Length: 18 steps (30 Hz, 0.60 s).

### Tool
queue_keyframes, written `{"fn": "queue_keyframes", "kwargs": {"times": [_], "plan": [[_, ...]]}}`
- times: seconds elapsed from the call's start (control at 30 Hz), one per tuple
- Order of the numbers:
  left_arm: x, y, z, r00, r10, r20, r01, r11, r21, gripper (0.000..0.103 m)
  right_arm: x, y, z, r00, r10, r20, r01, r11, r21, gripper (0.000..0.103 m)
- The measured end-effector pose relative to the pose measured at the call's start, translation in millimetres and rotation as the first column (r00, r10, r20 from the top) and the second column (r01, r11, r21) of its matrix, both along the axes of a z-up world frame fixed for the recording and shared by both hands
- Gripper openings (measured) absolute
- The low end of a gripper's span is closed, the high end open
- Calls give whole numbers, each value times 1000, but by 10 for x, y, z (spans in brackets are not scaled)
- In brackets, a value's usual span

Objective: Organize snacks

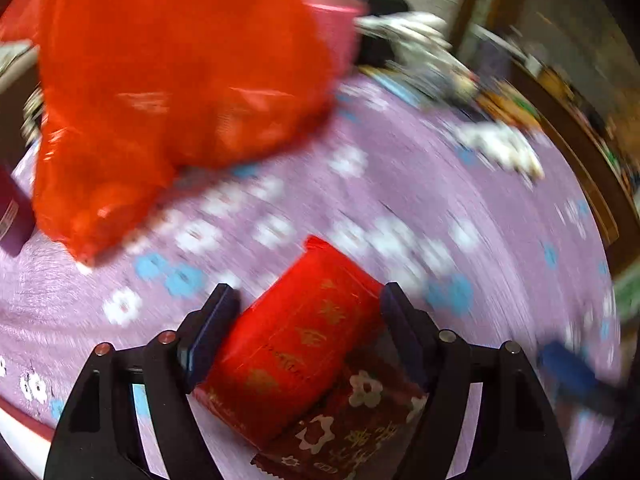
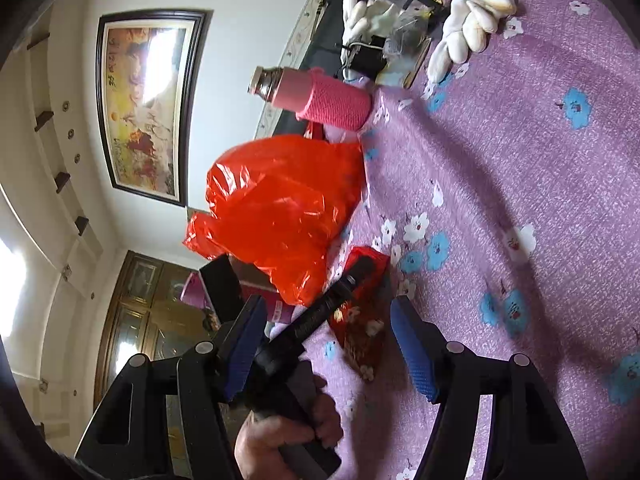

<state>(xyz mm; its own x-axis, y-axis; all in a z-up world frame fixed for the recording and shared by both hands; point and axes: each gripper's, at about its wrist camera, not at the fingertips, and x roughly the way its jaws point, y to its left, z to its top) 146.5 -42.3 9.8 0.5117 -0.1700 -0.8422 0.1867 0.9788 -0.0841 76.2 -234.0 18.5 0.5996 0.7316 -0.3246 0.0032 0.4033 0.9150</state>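
Left wrist view heavily motion-smeared: purple flowered cloth [image 1: 400,184] streaked beyond the left gripper [image 1: 310,300], red plastic bag [image 1: 168,92] soft-edged, clutter at far right unreadable. Sharper only between the fingers, on the red snack packet [image 1: 296,344]. Right wrist view crisp, bright daylight. Glare on framed picture [image 2: 148,100], blown-out patch at left edge. Long soft shadow across cloth ahead of the right gripper [image 2: 328,308]. Strong fisheye bending, dark corners
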Motion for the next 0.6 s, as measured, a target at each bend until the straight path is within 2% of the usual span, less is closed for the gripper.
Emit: {"fn": "queue_keyframes", "kwargs": {"times": [0.1,0.2,0.33,0.4,0.5,0.6], "plan": [[-403,-187,0,996,-90,-20,90,996,-4,74,-19,-72,24,1000,-28,11,28,1000,-14,66],[-817,-199,29,995,-97,0,97,995,9,74,-21,-148,60,999,-46,16,47,998,-46,67],[-1506,-29,28,998,-57,-8,56,998,-32,74,-27,-166,93,999,-45,17,46,996,-74,67],[-1713,113,65,1000,6,-13,-6,998,-56,74,-28,-114,135,1000,-24,15,26,993,-114,67],[-1992,481,179,991,136,1,-134,982,-135,74,-18,51,232,999,52,3,-50,973,-225,67],[-2089,584,286,989,148,24,-143,979,-144,74,-52,236,306,989,149,5,-142,950,-279,67]]}}
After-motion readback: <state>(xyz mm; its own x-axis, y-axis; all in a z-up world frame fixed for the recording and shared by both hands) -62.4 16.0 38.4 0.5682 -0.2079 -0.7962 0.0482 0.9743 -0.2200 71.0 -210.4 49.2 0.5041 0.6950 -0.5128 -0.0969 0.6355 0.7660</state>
